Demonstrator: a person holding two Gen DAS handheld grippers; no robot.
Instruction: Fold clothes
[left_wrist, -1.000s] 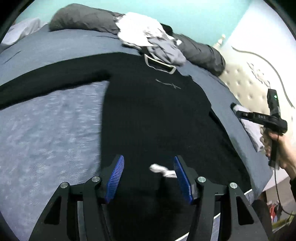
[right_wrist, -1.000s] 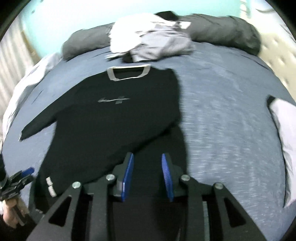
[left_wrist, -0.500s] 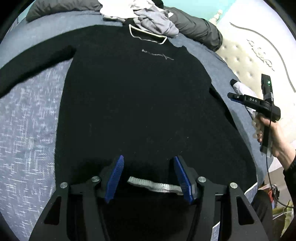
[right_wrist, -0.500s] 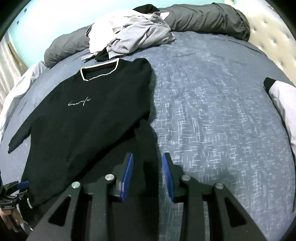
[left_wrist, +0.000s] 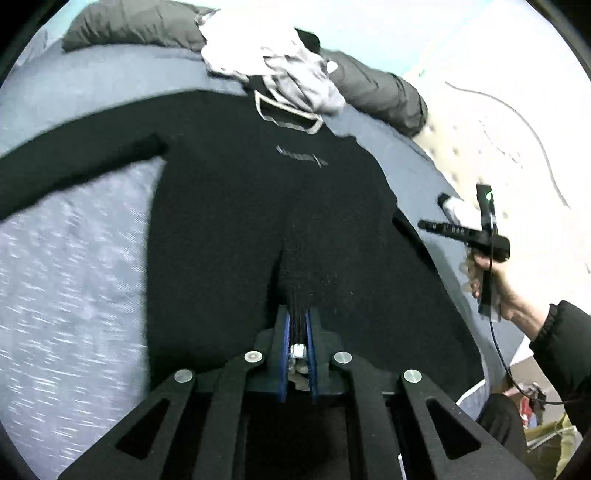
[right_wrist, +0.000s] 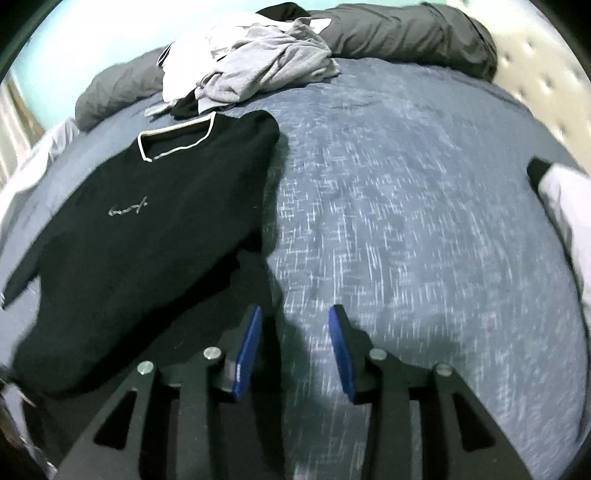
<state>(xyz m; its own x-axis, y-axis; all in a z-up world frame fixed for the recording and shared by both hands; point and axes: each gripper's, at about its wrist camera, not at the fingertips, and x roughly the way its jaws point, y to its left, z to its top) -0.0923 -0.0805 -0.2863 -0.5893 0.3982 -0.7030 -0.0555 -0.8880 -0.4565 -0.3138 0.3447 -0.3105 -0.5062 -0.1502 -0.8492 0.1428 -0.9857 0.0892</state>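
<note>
The left gripper (left_wrist: 297, 325) has just clamped down on the near hem of the black sweater (right_wrist: 147, 221), which lies flat on the bed (right_wrist: 406, 203). The right gripper (right_wrist: 294, 332) has been opening and holds nothing, so lifting now could drag the sweater crooked.

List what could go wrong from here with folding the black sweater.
1. The left gripper has just closed on a narrow bunch of the black sweater's hem; lifting may wrinkle it or let it slip.
2. The right gripper, just opening, holds nothing, so a one-sided lift could skew the fold.
3. The pile of clothes lies near the collar.
</note>
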